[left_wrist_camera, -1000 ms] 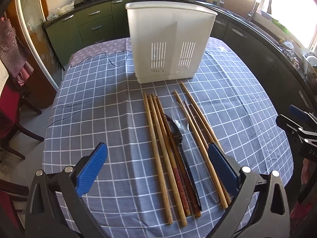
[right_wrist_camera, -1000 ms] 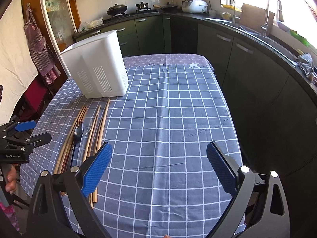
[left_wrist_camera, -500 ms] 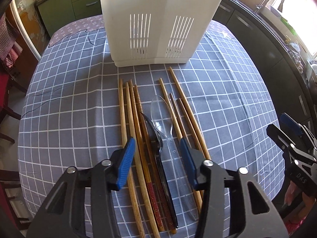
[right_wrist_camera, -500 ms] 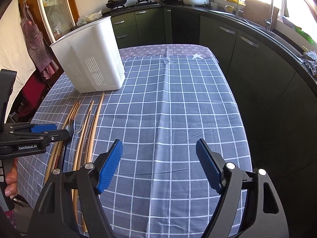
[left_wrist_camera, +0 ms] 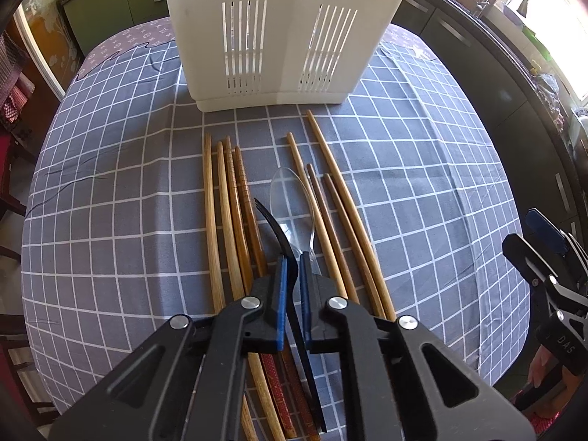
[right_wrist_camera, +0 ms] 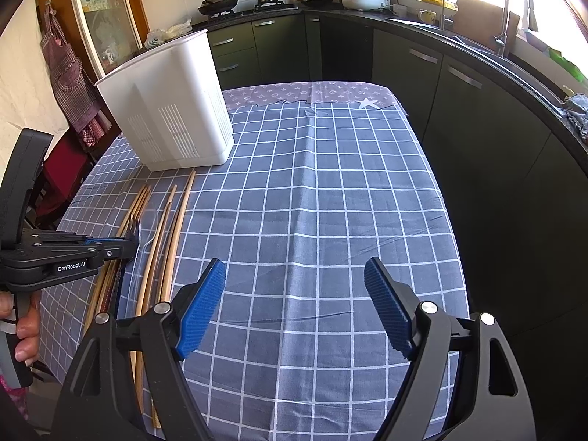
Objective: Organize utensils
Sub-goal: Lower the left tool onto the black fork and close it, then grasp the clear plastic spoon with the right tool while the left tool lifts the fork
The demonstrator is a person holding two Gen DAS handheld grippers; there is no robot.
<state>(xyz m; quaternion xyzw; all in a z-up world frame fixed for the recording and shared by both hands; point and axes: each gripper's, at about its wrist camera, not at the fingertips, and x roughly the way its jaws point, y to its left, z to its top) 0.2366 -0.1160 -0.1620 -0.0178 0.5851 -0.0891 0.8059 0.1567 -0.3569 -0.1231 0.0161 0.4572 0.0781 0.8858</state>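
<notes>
A: Start big. What carries it all?

B: A table under a checked cloth [left_wrist_camera: 110,220]. A white caddy [left_wrist_camera: 279,29] stands upright toward its far edge, slotted wall facing the near edge. Chopsticks [left_wrist_camera: 220,220] lie in a loose row between the caddy and the near edge, long axes running near edge to far edge.

A: And the fork?

B: The fork [left_wrist_camera: 273,228] lies in the middle of that row, along the same axis, tines toward the caddy. It is black, thin and slightly curved, likely plastic. A clear spoon [left_wrist_camera: 292,198] lies just beside it on the right, bowl touching or overlapping the tines' side; I cannot tell which.

A: Which gripper has it?

B: The left gripper [left_wrist_camera: 290,275]. Its blue pads are drawn narrow on the fork's neck, handle running back beneath the gripper. Whether the fork is off the cloth yet, I cannot tell.

A: The right one?

B: The right gripper [right_wrist_camera: 294,308] hovers wide and holding nothing over bare cloth nearer the right edge, well apart from the row.

A: So the coming move?

B: I judge it to be straight ahead: the caddy lies directly along the fork's axis, so lift, tip upright, drop in. The spoon may drag along.
</notes>
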